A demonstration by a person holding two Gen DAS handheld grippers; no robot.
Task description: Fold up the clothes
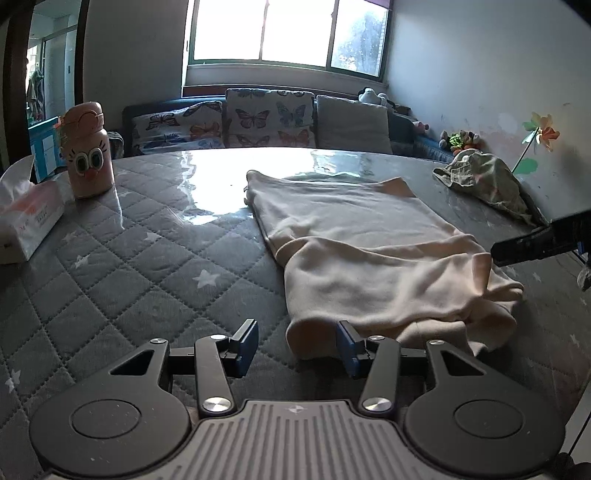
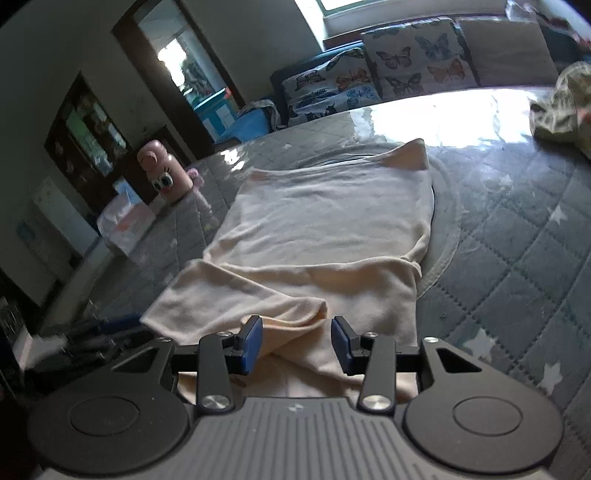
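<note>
Cream garment (image 1: 354, 236) lay partly folded on the quilted table cover (image 1: 122, 266), both grippers released.

The tissue box (image 1: 26, 221) carried small print too blurred to read, and the pink bottle (image 1: 88, 151) showed only a cartoon face. The left gripper (image 1: 298, 345) hovered spread at the garment's near corner; the right gripper (image 2: 297, 341) stood spread over its bunched near edge. A crumpled olive garment (image 1: 487, 184) was cut off by the wall side. Butterfly cushions (image 1: 269, 118) sat under a glaring window (image 1: 288, 33).

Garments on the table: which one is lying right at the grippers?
The cream garment, spread flat mid-table, with both the open left gripper and open right gripper at its near edge. The olive-green garment lies crumpled by the far wall.
</note>
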